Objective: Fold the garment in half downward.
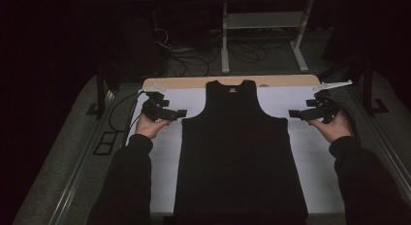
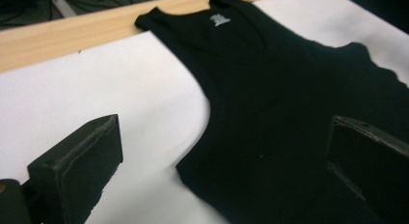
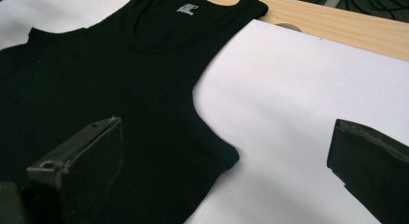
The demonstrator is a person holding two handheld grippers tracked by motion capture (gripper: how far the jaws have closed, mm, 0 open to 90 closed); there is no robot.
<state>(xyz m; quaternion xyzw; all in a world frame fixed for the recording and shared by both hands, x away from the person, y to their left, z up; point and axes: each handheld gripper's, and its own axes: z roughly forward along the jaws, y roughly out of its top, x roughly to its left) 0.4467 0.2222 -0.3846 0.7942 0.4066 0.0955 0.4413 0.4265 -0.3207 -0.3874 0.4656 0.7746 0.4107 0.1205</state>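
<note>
A: Between the two grippers, flat on the white sheet (image 1: 315, 162), lies the black tank top (image 1: 240, 152). Why does the person hold them at its sides like that?

B: It looks like a start position for folding or lifting. The left gripper (image 1: 178, 113) points inward at one armhole corner, the right gripper (image 1: 293, 113) at the other, so each is lined up with an edge it could pinch. That is a judgement; neither touches the cloth.

A: And the jaws?

B: Both pairs stand wide apart with nothing between them. In the left gripper view, the top's armhole curve (image 2: 205, 113) sits in the gap ahead of the jaws, and one jaw overlaps the dark fabric farther along. In the right gripper view, the armhole corner (image 3: 231, 159) lies just beyond the near jaw, with bare sheet in front of the other.

A: How does the garment look?

B: Smooth and spread out, neckline away from the person, straps reaching the wooden table edge (image 1: 194, 82). A small pale label (image 3: 187, 8) shows inside the neck. The hem lies nearest the person. The cloth seems thin and limp, so a pinch at one layer may be hard to get cleanly.
</note>
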